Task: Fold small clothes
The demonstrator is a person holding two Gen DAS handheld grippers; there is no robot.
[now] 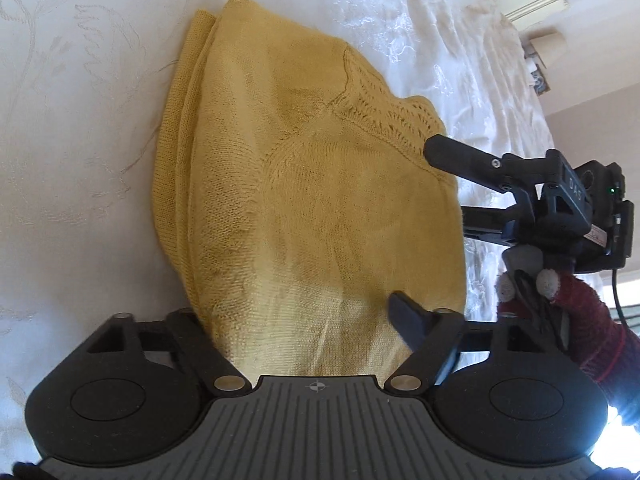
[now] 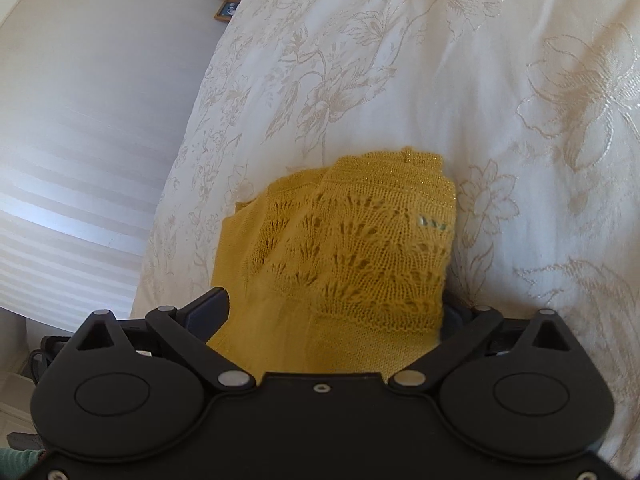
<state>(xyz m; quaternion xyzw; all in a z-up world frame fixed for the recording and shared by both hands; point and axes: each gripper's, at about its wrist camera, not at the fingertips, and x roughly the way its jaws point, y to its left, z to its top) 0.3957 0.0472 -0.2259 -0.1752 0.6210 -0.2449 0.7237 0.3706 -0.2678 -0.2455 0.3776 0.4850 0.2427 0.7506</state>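
- The yellow knitted garment (image 1: 304,184) lies folded on a white floral-embroidered bedspread (image 1: 80,120), layered edges stacked along its left side in the left wrist view.
- Open bedspread surrounds the garment to the left and beyond; in the right wrist view the bed edge runs close on the garment's left, with a white striped wall (image 2: 80,120) past it.
- Fabric: plain knit over most of the body, an openwork lace panel (image 2: 360,248) at one end, and a curved seam visible mid-piece.
- Left gripper (image 1: 296,320): one finger (image 1: 408,320) rests over the near hem; the other is hidden, so the jaw state cannot be told.
- Right gripper (image 2: 332,312): jaws spread wide astride the lace end, garment between them, not pinched. A red-knit gloved hand (image 1: 580,320) holds it.
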